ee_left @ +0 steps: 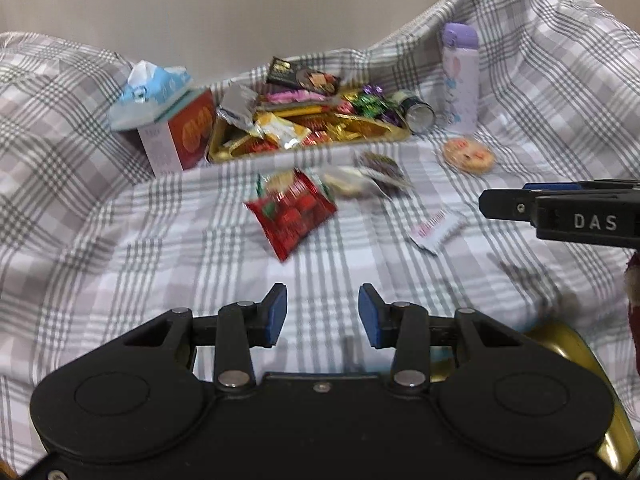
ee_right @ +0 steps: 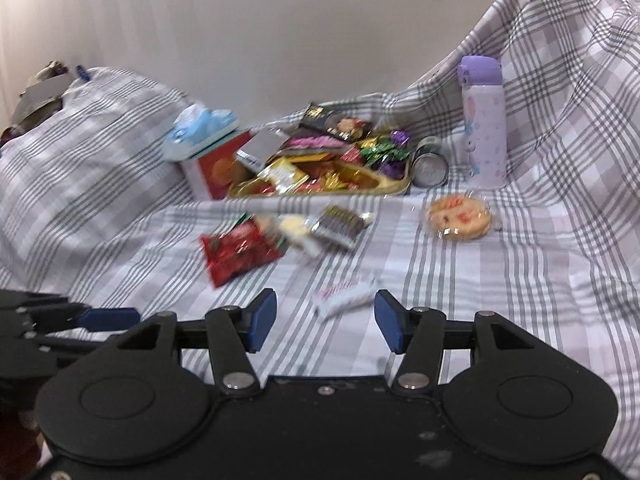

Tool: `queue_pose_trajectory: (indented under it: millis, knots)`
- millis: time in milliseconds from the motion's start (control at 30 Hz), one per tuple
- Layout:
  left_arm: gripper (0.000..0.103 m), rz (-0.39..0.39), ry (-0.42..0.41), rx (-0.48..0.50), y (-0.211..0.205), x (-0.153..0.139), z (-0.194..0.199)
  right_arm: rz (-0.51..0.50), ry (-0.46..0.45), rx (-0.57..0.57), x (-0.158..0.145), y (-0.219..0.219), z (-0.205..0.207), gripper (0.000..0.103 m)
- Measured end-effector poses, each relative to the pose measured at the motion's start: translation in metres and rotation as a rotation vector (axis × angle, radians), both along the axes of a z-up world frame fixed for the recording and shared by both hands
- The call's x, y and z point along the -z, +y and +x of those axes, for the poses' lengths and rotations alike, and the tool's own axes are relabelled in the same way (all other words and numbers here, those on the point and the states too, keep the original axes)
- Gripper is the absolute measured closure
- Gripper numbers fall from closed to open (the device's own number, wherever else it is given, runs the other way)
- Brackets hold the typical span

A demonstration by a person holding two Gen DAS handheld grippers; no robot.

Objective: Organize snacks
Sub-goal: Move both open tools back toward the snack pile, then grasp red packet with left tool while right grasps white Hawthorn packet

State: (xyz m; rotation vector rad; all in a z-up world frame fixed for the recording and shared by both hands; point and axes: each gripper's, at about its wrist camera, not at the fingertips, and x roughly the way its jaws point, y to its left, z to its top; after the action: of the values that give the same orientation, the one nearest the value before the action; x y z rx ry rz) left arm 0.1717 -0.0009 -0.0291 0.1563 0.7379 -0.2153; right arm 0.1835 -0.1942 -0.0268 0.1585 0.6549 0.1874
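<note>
Both tongs apart, empty: left tongs (ee_left: 323, 312), right tongs (ee_right: 326, 320); white wrapper (ee_right: 346, 299) ahead, red packet (ee_right: 240, 254) beyond.

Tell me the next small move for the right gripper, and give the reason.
Probably ease the right gripper forward and down over the white-and-pink wrapper. Its jaws are open and empty, and that wrapper lies loose on the plaid cloth just ahead of the fingertips, the nearest snack outside the gold tray. The left gripper is also open, but farther from it.

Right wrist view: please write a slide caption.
Open right gripper above white snack packet on plaid cloth; gold tray beyond.
</note>
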Motion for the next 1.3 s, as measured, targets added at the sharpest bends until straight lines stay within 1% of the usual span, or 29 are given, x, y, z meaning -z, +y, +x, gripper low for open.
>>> queue_pose_trajectory:
  millis: [233,533,633,700,767,833,967,1033,1167,1300]
  knots:
    - [0.053,0.008,-0.040,-0.036,0.003,0.001,0.040,0.004,-0.003,0.027,0.007,0.001,0.048,0.046]
    - [0.053,-0.041,-0.085,-0.143,0.025,-0.005,0.097,-0.015,0.008,0.039,0.023,0.012,0.091,0.046]
    - [0.053,-0.074,-0.063,-0.198,0.037,-0.004,0.119,-0.013,0.011,0.047,0.025,0.013,0.100,0.046]
    - [0.053,-0.084,-0.014,-0.215,0.041,0.002,0.135,-0.016,0.010,0.050,0.025,0.014,0.106,0.046]
    - [0.053,-0.098,0.021,-0.203,0.043,0.009,0.144,-0.025,0.008,0.053,0.026,0.014,0.111,0.046]
    - [0.054,-0.093,0.053,-0.194,0.043,0.017,0.150,-0.026,0.006,0.057,0.026,0.014,0.115,0.046]
    - [0.054,-0.123,0.106,-0.146,0.040,0.027,0.149,-0.027,-0.001,0.066,0.024,0.014,0.122,0.046]
    - [0.054,-0.123,0.105,-0.124,0.036,0.028,0.144,-0.026,-0.003,0.071,0.024,0.013,0.125,0.046]
    - [0.055,-0.123,0.068,-0.073,0.027,0.024,0.129,-0.023,0.005,0.083,0.025,0.010,0.127,0.046]
    - [0.054,-0.142,0.071,0.021,0.019,0.019,0.118,-0.020,0.019,0.096,0.028,0.006,0.127,0.046]
